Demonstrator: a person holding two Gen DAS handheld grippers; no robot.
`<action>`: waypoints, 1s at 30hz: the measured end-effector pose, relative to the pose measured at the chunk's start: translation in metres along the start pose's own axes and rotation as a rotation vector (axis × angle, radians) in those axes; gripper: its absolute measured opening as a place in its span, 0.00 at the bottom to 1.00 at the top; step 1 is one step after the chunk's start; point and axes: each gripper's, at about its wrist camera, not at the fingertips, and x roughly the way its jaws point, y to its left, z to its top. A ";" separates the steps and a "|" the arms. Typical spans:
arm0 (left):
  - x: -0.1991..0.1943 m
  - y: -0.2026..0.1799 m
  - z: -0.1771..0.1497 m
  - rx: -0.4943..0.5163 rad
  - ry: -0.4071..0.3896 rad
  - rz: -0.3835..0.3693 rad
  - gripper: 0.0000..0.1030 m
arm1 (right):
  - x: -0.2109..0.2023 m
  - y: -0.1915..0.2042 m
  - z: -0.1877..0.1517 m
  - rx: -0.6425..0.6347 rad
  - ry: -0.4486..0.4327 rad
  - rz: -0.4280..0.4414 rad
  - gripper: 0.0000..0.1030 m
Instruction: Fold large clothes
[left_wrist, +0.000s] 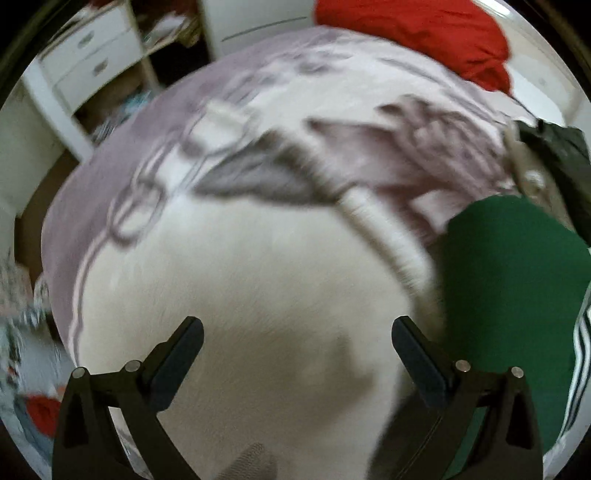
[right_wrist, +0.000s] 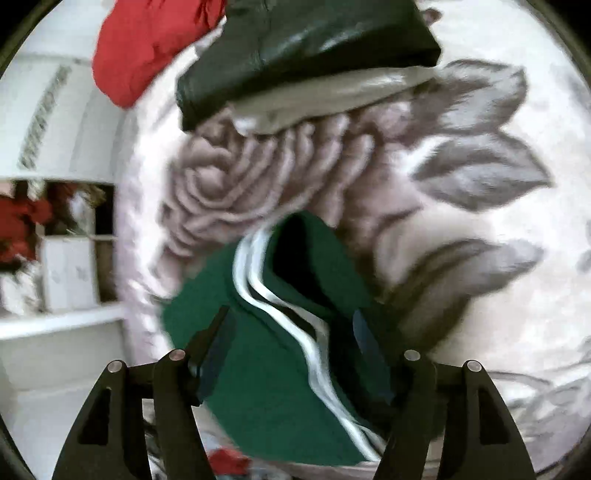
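The left gripper (left_wrist: 295, 343) is nearest in the left wrist view; its two fingers stand wide apart over the blanket (left_wrist: 240, 266), a pale fleece with a big grey-purple rose print, and there is nothing between them. The green garment (left_wrist: 509, 280) with white stripes lies on the blanket to the right of this gripper. In the right wrist view the right gripper (right_wrist: 291, 332) also has its jaws apart, and the green garment (right_wrist: 266, 369) lies between and under the fingers; the picture is blurred, so I cannot tell if a pad touches the cloth. Farther away on the blanket (right_wrist: 498, 258) a black garment (right_wrist: 306, 55) rests on a beige one (right_wrist: 332, 99), and a red garment (right_wrist: 144, 48) lies beside them. White drawers (left_wrist: 85, 59) stand past the bed.
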 end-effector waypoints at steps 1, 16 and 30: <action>-0.003 -0.009 0.005 0.019 -0.013 -0.016 1.00 | 0.015 -0.001 0.010 0.007 0.031 0.026 0.69; -0.001 -0.070 0.032 0.063 -0.040 0.004 1.00 | 0.028 0.021 0.071 -0.095 -0.093 -0.230 0.03; -0.022 -0.117 -0.008 0.154 0.099 0.120 1.00 | -0.006 -0.063 -0.023 -0.078 0.181 -0.050 0.61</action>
